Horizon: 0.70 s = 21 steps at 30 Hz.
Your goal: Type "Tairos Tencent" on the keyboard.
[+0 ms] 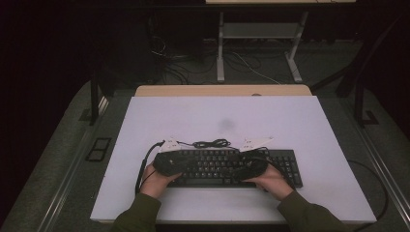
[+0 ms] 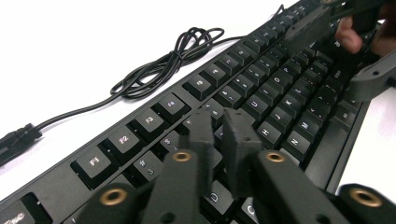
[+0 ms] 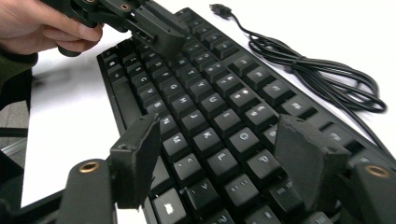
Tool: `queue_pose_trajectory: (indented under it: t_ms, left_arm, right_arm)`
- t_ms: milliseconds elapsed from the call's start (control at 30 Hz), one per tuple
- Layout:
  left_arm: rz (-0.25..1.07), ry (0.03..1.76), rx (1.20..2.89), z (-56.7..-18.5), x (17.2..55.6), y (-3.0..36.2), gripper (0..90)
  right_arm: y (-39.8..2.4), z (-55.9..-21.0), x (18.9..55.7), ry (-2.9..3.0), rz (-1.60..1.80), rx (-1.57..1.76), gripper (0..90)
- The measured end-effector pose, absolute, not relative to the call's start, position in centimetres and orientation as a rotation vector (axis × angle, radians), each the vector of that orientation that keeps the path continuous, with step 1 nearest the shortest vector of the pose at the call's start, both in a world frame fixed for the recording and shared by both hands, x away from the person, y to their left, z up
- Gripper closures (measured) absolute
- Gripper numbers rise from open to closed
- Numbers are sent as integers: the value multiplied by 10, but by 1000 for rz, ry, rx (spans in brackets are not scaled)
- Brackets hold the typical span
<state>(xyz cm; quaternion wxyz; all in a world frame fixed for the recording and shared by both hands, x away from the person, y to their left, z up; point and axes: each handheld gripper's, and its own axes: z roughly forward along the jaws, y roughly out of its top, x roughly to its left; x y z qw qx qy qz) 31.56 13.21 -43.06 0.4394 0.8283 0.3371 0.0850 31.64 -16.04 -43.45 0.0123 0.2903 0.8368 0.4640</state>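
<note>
On the near half of the white bench (image 1: pixel 309 121), a black full-size keyboard (image 1: pixel 227 166) lies flat.
Its coiled black cable (image 1: pixel 211 143) rests just beyond the far edge. Left gripper (image 2: pixel 219 135) hovers over the left keys, fingers closed together on nothing; right gripper (image 3: pixel 219 154) over the right keys, fingers spread apart, empty.

Keyboard (image 1: pixel 227 166): from my high view, both ends of its key field covered by the left gripper (image 1: pixel 170 163) and right gripper (image 1: pixel 251 168); legends too small to read. Cable (image 3: pixel 317 70): cut off at my right gripper view's edge.
</note>
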Motion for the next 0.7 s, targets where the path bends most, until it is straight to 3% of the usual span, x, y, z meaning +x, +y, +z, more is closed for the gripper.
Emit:
queue_pose_trajectory:
  t_ms: [100,700]
  left_arm:
    - [201,839,2070,-432,318,129,893]
    - [175,809,2115,-436,324,114,892]
  right_arm:
    - [-165,-434,317,2583,1443,922,278]
    - [-184,-435,315,2523,1419,969,200]
